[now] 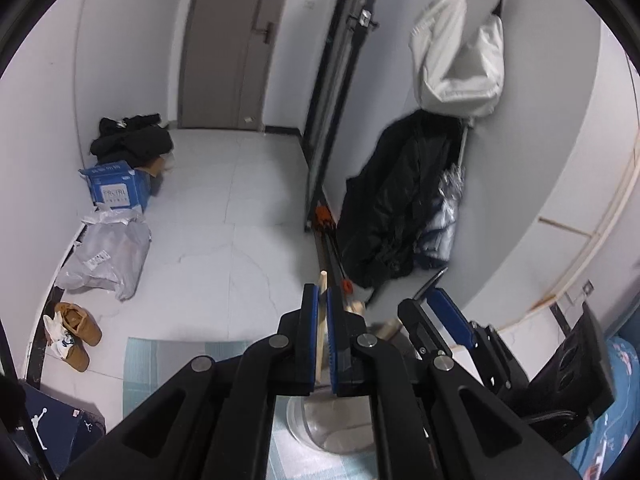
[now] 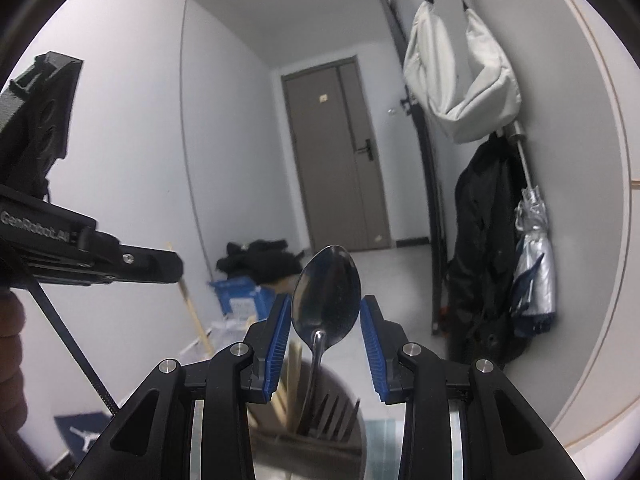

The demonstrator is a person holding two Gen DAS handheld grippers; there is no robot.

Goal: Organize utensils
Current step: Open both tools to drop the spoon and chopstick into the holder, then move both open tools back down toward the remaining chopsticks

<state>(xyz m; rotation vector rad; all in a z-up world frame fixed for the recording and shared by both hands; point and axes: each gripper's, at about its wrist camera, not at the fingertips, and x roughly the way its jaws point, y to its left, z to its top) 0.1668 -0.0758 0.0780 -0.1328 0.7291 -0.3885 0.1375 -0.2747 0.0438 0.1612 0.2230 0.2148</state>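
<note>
Gripping a pale wooden chopstick, left gripper shut above the clear glass jar's rim. Right gripper parted, blue pads flanking the upright steel spoon without visible contact. Open floor beyond.

Left claw clamped, right claw agape

The spoon is glossy polished metal, the chopstick pale matt wood, the gripper pads blue ribbed plastic.

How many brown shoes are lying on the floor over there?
2. One brown shoe lies by the wall at the left of the left wrist view; the other shoe sits just below it, touching. More could be hidden out of view.
</note>
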